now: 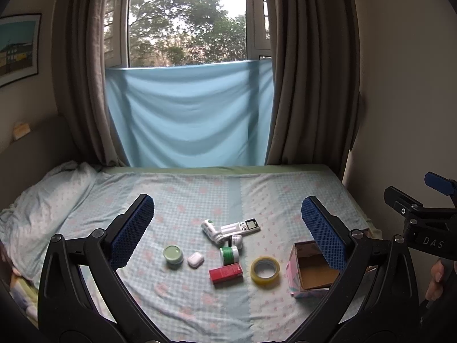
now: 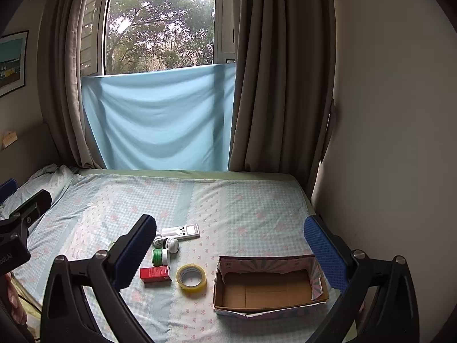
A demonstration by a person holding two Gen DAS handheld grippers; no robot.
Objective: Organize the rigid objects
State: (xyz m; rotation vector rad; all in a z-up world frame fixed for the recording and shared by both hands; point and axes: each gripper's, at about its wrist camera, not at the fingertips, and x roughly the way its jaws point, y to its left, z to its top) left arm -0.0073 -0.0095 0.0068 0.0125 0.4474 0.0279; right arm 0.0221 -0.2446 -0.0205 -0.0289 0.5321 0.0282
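- The left gripper (image 1: 228, 230) is hovering above the bed (image 1: 182, 194) with its jaws standing wide apart, and it is gripping nothing.
- The right gripper (image 2: 230, 247) is also hanging over the bed with jaws wide apart and nothing between them.
- In the left view, the small things are lying in the gap between the jaws: a remote (image 1: 242, 226) at 12 o'clock of the group, a white bottle (image 1: 212, 230) touching it at 9 o'clock, and a green bottle (image 1: 229, 255) lower.
- A red box (image 1: 226, 273) is lying just at 6 o'clock of the green bottle, and a tape roll (image 1: 265, 271) is lying at 3 o'clock of the red box.
- The open carton (image 1: 310, 274) is sitting at 3 o'clock of the tape, partly behind the left gripper's right finger.
- Only the left view is showing a green jar (image 1: 173, 255) and a white earbud case (image 1: 195, 259) at 9 o'clock of the group; in the right view that gripper's left finger is covering this place.
- The right view is showing the whole carton (image 2: 268, 285), with a bare cardboard floor.
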